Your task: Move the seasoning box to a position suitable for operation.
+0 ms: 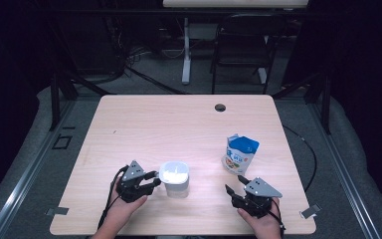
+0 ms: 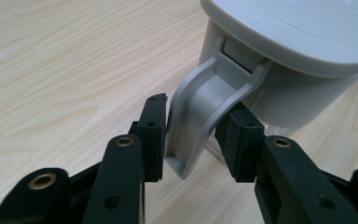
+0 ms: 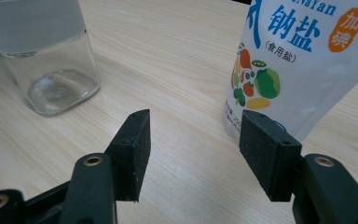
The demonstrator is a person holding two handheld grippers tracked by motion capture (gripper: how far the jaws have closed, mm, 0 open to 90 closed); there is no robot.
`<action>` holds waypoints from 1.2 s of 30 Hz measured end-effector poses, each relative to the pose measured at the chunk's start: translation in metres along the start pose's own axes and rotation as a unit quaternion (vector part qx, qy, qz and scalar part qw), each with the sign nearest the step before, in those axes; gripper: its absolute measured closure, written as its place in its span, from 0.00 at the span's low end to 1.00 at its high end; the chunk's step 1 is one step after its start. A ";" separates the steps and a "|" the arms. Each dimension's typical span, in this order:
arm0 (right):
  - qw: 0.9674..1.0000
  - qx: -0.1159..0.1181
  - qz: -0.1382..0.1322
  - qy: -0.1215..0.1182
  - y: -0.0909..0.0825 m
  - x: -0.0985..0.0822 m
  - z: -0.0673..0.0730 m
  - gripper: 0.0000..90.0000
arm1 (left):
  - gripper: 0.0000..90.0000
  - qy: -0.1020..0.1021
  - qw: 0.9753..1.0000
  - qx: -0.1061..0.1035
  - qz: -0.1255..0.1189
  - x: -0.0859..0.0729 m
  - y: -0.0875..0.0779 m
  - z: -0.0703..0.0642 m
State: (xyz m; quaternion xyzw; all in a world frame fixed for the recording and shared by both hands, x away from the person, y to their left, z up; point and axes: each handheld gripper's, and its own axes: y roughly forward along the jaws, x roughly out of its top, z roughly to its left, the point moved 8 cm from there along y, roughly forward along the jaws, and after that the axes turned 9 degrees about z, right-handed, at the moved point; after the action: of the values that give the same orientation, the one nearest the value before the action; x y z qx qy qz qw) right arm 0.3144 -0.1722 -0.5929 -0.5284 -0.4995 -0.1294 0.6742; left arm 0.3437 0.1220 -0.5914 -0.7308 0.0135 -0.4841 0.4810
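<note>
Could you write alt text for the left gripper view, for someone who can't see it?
A grey latch handle of a lidded white container hangs between the two black pads of the left tongs. The left pad looks against it; whether the right one touches is unclear. Pale wooden table lies behind.

The right hand-held gripper (image 3: pixel 193 154) stands with jaws apart over the pale wooden tabletop (image 3: pixel 177 56). A clear glass jar (image 3: pixel 46 65) sits upper left, a white-and-blue printed salt bag (image 3: pixel 298 70) upper right.

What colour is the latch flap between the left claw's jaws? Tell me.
Light grey latch flap, clearest in the left gripper view.
</note>
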 end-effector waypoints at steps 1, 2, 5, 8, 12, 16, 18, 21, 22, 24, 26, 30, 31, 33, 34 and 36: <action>1.000 0.000 0.000 -0.001 0.000 0.000 0.000 0.48 | 0.72 0.002 1.000 0.000 0.001 0.000 0.000 0.000; 1.000 0.000 0.000 -0.001 0.000 0.000 0.001 0.48 | 0.72 0.002 1.000 0.002 0.001 0.000 -0.001 -0.001; 1.000 0.002 0.001 -0.002 0.001 0.000 0.002 0.48 | 0.73 0.009 1.000 0.002 0.003 -0.001 -0.001 -0.004; 1.000 0.004 0.002 -0.004 0.002 0.001 0.004 0.48 | 0.73 0.022 1.000 0.006 0.006 -0.002 -0.002 -0.006; 1.000 0.006 0.001 -0.007 0.002 0.001 0.007 0.48 | 0.77 0.047 0.999 0.026 0.006 -0.003 -0.002 -0.008; 1.000 0.009 0.001 -0.009 0.003 0.002 0.009 0.48 | 0.77 0.050 0.998 0.027 0.007 -0.004 -0.002 -0.010; 1.000 0.009 0.002 -0.008 0.003 0.002 0.010 0.48 | 0.77 0.054 0.998 0.027 0.008 -0.004 -0.002 -0.012; 1.000 0.012 0.001 -0.009 0.004 0.002 0.011 0.48 | 0.78 0.061 0.998 0.023 0.007 -0.004 -0.002 -0.014; 1.000 0.012 0.002 -0.010 0.004 0.002 0.012 0.48 | 0.78 0.061 0.998 0.023 0.007 -0.004 -0.002 -0.015; 1.000 0.015 0.003 -0.012 0.004 0.002 0.013 0.48 | 0.78 0.065 0.998 0.021 0.008 -0.004 -0.002 -0.017; 1.000 0.016 0.002 -0.012 0.005 0.003 0.015 0.48 | 0.78 0.066 0.998 0.021 0.007 -0.004 -0.002 -0.018; 1.000 0.022 0.004 -0.015 0.006 0.003 0.019 0.48 | 0.78 0.068 0.997 0.021 0.009 -0.005 -0.003 -0.018; 1.000 0.024 0.006 -0.017 0.006 0.003 0.019 0.48 | 0.78 0.068 0.997 0.021 0.008 -0.005 -0.002 -0.018; 0.999 0.025 0.007 -0.018 0.006 0.003 0.021 0.48 | 0.78 0.069 0.997 0.020 0.006 -0.005 -0.002 -0.018; 0.999 0.025 0.007 -0.018 0.006 0.003 0.021 0.48 | 0.78 0.069 0.997 0.020 0.006 -0.005 -0.002 -0.018; 0.999 0.028 0.008 -0.021 0.007 0.003 0.023 0.48 | 0.78 0.070 0.997 0.016 0.006 -0.005 -0.002 -0.017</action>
State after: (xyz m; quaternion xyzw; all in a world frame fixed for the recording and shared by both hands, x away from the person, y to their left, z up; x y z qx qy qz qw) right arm 0.3088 -0.1490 -0.5957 -0.5160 -0.5129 -0.0992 0.6788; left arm 0.3277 0.1135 -0.5919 -0.6875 0.0439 -0.5311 0.4933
